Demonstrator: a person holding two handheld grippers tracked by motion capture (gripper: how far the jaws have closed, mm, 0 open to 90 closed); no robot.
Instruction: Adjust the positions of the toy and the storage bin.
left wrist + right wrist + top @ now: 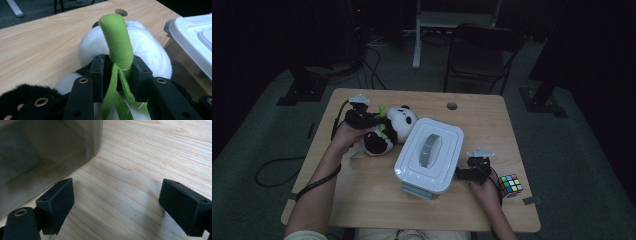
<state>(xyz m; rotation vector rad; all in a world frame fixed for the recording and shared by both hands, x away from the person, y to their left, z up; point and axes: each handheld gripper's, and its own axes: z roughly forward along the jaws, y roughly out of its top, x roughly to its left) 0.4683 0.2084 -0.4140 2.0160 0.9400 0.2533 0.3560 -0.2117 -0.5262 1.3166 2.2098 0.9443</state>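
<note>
high view: left gripper [371,119] has the panda toy [388,130] just left of the lidded box [429,155]; right gripper [462,174] sits at the box's right side. left gripper view: jaws pinch the panda's green stalk [119,45]. right gripper view: jaws wide, empty beside the box wall [45,152]. looks like carry step; next, lid must come off.

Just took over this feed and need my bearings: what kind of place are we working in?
Likely a dim lab or recording room, not a home. A small wooden table stands on grey carpet, with cables trailing over the floor, a folding chair behind it and dark equipment stands at the sides.
</note>
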